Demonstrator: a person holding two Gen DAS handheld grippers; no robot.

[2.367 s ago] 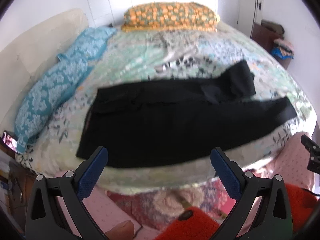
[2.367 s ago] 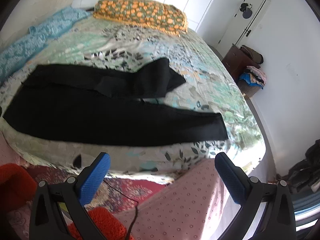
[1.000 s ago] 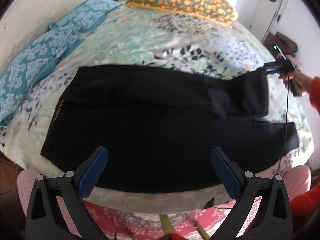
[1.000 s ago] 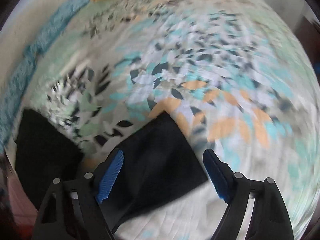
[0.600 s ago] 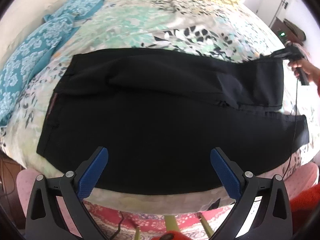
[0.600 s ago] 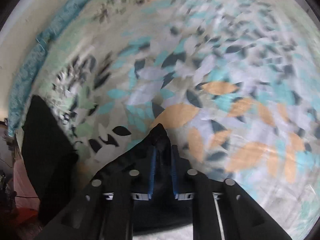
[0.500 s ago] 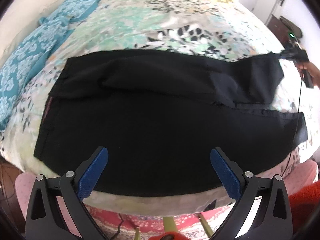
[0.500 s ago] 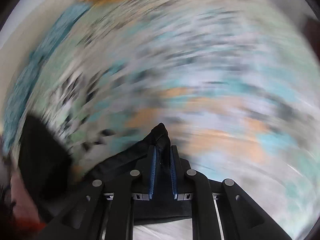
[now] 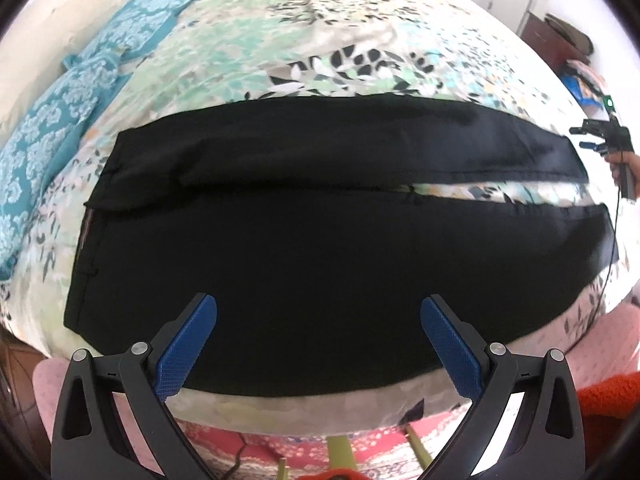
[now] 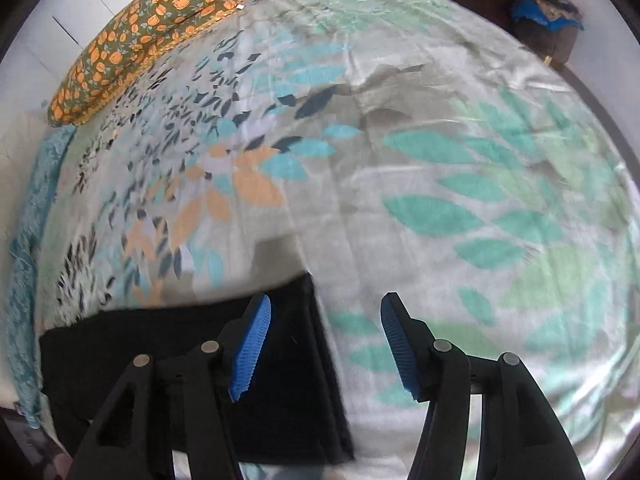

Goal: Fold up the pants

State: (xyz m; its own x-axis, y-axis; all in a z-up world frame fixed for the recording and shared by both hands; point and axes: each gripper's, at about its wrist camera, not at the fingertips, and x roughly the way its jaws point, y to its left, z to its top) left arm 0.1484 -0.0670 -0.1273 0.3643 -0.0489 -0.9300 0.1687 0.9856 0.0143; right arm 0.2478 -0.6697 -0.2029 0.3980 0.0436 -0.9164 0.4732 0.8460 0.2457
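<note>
Pants: a pair of black fabric pants (image 9: 320,240) lies flat across a bed covered in a pale sheet printed with teal, orange and dark leaves (image 9: 340,52); both legs run out to the right in the left wrist view, a thin strip of sheet showing between them.
Far leg: its hem (image 10: 316,360) lies on the sheet below the right gripper.
Left gripper: the black two-finger gripper with blue pads (image 9: 318,344) hovers above the near edge of the pants, jaws spread wide, nothing between them.
Right gripper: the matching gripper (image 10: 325,346) has just been opening; its jaws stand apart over the hem, pads clear of the cloth, released.
Pillows: an orange-flowered olive pillow (image 10: 132,40) at the head of the bed; teal patterned pillows (image 9: 68,120) along the left side.
</note>
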